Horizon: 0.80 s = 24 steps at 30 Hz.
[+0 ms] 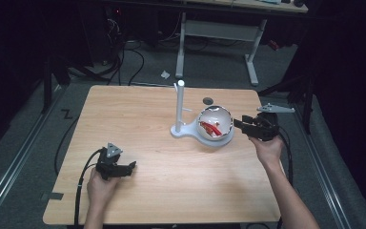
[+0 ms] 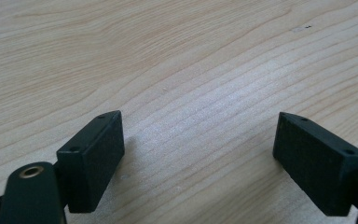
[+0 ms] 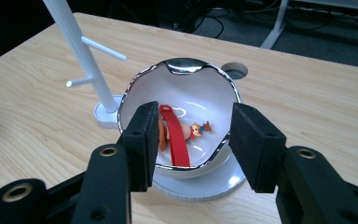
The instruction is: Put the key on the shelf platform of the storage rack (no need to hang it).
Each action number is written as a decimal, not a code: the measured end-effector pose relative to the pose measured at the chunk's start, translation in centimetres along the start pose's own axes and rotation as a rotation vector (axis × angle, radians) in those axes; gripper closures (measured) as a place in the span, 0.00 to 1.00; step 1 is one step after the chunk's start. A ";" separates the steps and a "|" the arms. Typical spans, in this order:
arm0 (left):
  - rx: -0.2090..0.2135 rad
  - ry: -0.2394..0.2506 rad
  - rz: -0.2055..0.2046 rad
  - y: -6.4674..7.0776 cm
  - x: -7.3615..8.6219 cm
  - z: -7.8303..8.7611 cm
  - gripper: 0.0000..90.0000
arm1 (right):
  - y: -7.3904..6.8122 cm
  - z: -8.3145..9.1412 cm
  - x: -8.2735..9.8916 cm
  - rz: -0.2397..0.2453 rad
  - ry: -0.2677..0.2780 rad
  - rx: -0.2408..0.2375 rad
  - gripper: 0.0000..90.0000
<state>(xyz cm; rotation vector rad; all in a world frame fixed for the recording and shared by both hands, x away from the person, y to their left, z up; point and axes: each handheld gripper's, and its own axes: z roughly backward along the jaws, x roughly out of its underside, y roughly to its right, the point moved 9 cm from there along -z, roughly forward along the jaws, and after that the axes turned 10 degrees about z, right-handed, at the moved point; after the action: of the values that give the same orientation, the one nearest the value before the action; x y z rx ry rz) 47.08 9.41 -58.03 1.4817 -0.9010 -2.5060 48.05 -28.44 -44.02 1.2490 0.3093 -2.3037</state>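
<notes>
the right tongs stood open and held nothing, jaws just short of the white bowl, which sat on a white stand base beside its upright post. a small toy with a red strap lay inside. the left tongs were wide open, empty, low over the bare table.
</notes>
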 end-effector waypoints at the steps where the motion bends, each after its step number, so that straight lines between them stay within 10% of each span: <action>1: 0.000 0.000 0.000 0.0 0.0 0.0 0.19 | 0.0 0.2 -0.1 0.004 0.006 0.000 0.59; 24: 0.000 0.000 0.000 0.0 0.0 0.0 0.19 | -1.8 3.6 -0.3 0.016 0.058 -0.054 0.57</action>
<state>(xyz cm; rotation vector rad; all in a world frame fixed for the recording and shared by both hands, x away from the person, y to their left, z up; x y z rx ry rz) 47.08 9.41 -58.03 1.4816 -0.9007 -2.5063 44.64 -28.32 -41.89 1.2887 0.3781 -2.2339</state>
